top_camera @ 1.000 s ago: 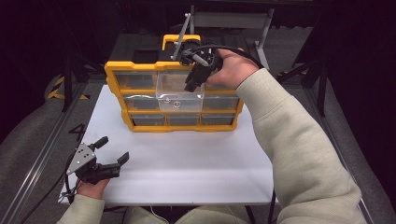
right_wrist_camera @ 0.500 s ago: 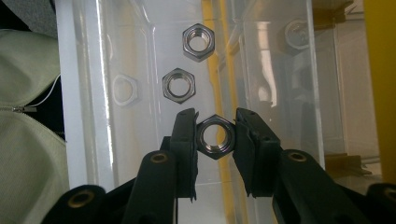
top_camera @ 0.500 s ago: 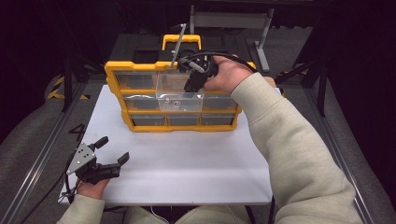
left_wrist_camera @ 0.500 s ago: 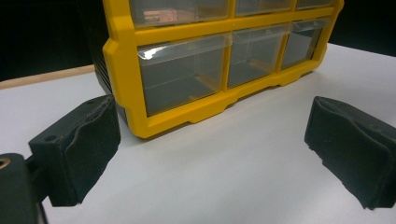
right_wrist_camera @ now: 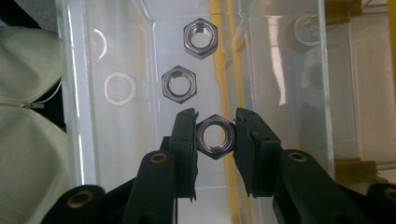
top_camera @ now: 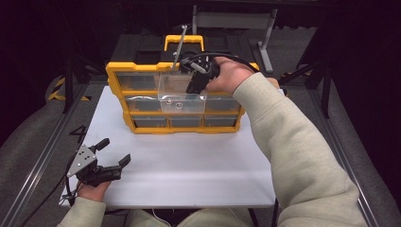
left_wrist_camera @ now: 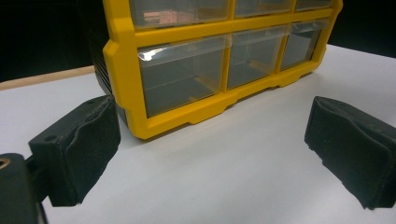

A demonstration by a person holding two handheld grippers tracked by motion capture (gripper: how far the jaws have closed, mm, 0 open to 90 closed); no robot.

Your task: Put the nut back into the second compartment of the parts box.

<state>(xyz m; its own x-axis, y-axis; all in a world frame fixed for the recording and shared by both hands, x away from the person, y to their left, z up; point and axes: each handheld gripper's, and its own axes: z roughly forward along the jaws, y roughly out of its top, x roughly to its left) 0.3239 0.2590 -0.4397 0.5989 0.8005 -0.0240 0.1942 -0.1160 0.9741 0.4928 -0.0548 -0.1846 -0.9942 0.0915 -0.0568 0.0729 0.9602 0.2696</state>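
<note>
On the white table stands a yellow organizer with one clear drawer pulled out. Our right gripper is clamped on a nut above that drawer; two more nuts lie below. Next, we judge, comes lifting it clear of the drawer walls. Our left gripper rests apart, jaws wide.

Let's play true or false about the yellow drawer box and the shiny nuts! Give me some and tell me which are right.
1. The right gripper pinches a hex nut. True.
2. Two loose nuts lie in the clear drawer. True.
3. The left gripper holds a nut. False: open, empty, low by the white table.
4. The organizer is red. False: yellow.
</note>
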